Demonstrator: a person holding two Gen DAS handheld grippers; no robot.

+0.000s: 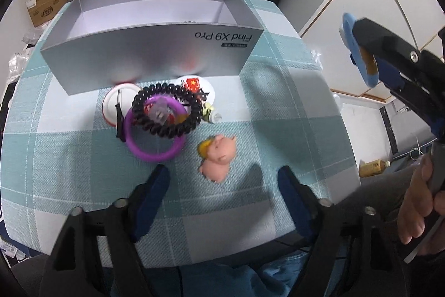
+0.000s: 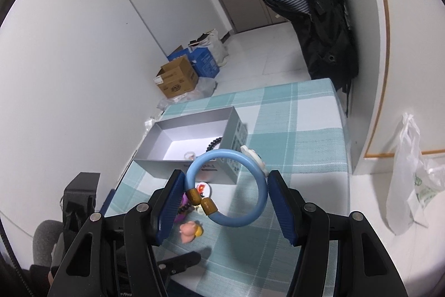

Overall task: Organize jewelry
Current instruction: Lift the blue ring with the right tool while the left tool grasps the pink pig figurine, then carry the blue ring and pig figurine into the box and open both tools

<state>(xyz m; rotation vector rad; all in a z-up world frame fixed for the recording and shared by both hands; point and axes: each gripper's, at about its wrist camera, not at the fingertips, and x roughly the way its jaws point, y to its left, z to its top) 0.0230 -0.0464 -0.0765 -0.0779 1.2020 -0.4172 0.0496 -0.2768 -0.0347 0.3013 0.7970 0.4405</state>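
Note:
My right gripper [image 2: 226, 185] is shut on a light blue bangle [image 2: 260, 185] with brown end caps and holds it above the table; it also shows in the left wrist view [image 1: 358, 52] at the upper right. My left gripper [image 1: 222, 180] is open and empty, low over the checked cloth. Just ahead of it lie a pink pig charm [image 1: 219, 155], a purple bangle [image 1: 155, 138], a black bead bracelet [image 1: 167, 110] and round badges [image 1: 116, 102]. The open grey box [image 1: 150, 57] stands behind them; inside it I see a black bead string [image 2: 214, 144] and a small pale item.
The table carries a teal and white checked cloth [image 1: 292, 102]. A dark coat [image 2: 319, 4] hangs past the table's far end. Cardboard boxes [image 2: 178, 80] sit on the floor at the left. A white plastic bag [image 2: 411, 171] hangs at the right.

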